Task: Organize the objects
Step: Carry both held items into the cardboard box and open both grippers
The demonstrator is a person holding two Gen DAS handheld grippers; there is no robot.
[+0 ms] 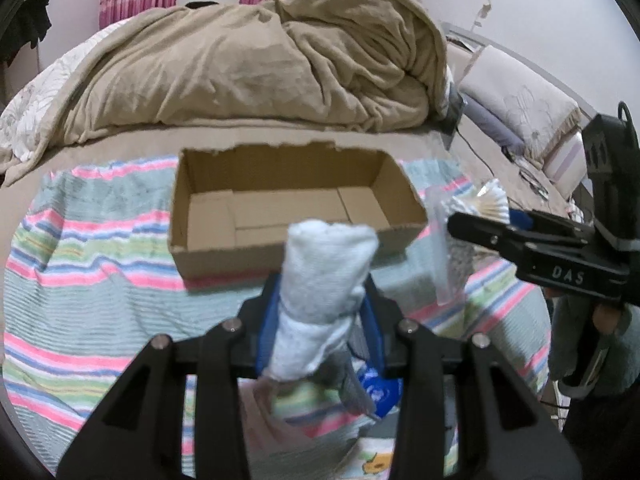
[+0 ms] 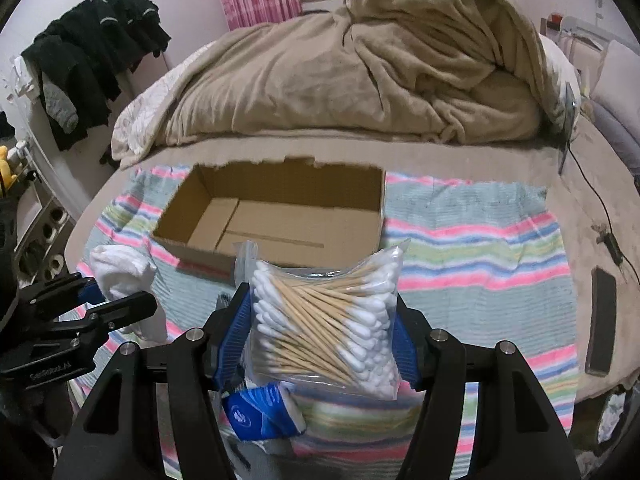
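An open, empty cardboard box (image 1: 298,208) sits on a striped towel (image 1: 92,280) on the bed; it also shows in the right wrist view (image 2: 280,216). My left gripper (image 1: 322,300) is shut on a rolled white towel (image 1: 324,280), held above the striped towel just in front of the box. It shows from the side in the right wrist view (image 2: 120,300). My right gripper (image 2: 322,320) is shut on a clear bag of cotton swabs (image 2: 326,320), held in front of the box's near right corner. In the left wrist view the right gripper (image 1: 480,224) holds the bag (image 1: 460,240).
A blue packet (image 2: 260,412) lies on the striped towel below my grippers. A heaped beige blanket (image 1: 260,64) lies behind the box. A dark phone (image 2: 602,320) and a cable (image 2: 596,196) lie at the bed's right edge. Dark clothes (image 2: 92,52) hang at left.
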